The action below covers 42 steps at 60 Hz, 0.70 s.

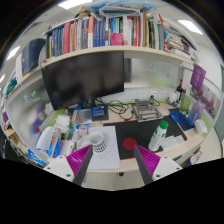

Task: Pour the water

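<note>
Bookshelf [105, 32] fills the wall above a dark monitor [96, 78]. Below both, the table [120, 165] carries clutter, cables and a dark mat with a red spot [129, 143]. Beyond the right finger stands a white bottle with a green cap [159, 134]. Ahead of the left finger stands a white cup [99, 141]. Tongs [114, 166] are apart and hold nothing.
</note>
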Motion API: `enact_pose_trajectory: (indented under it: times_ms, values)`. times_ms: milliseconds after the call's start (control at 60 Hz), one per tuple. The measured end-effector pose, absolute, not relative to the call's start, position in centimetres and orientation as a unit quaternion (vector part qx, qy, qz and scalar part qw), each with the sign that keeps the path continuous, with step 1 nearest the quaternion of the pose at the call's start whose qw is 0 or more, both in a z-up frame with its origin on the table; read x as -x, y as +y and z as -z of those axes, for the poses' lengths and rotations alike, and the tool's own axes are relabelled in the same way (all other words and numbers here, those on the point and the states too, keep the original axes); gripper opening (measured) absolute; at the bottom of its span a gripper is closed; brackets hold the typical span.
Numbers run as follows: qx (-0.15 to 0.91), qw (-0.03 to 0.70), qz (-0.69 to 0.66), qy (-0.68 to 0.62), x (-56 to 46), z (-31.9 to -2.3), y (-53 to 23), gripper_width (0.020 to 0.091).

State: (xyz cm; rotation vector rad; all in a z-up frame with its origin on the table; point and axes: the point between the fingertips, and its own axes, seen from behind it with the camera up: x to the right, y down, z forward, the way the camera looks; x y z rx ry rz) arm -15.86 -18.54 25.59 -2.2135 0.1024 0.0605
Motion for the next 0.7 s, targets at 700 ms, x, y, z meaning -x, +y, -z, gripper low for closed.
enact_pose_trajectory:
  times_ms: [700]
  values:
    - [0.835, 0.549, 0.019, 0.028, -5.4, -11.6, -9.4, 0.0857]
